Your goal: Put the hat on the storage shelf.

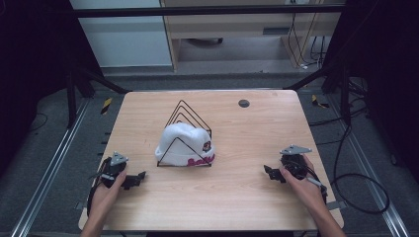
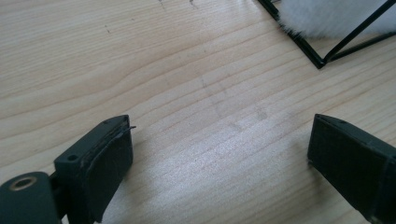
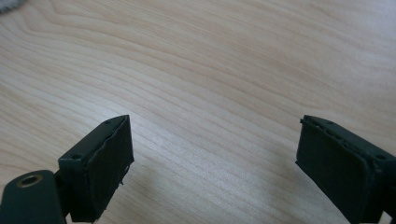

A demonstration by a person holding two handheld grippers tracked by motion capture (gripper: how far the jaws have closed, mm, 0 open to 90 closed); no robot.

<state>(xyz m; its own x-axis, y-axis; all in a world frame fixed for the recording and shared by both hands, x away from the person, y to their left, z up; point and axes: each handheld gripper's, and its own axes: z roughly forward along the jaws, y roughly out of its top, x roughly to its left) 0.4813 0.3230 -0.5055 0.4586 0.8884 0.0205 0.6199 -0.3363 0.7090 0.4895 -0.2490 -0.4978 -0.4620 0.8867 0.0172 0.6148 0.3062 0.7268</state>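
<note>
While the hat (image 1: 185,143) sits in the rack (image 1: 189,114), left gripper (image 1: 136,179) and right gripper (image 1: 271,173) rest near, jaws spread, empty

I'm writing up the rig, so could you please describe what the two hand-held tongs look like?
Both the left tongs and the right tongs are black, each topped by a grey three-cornered plate. Each has two blocky black jaws with flat textured pads, slightly frayed at the edges. Black cables trail from both. No sleeves cover the forearms.
</note>
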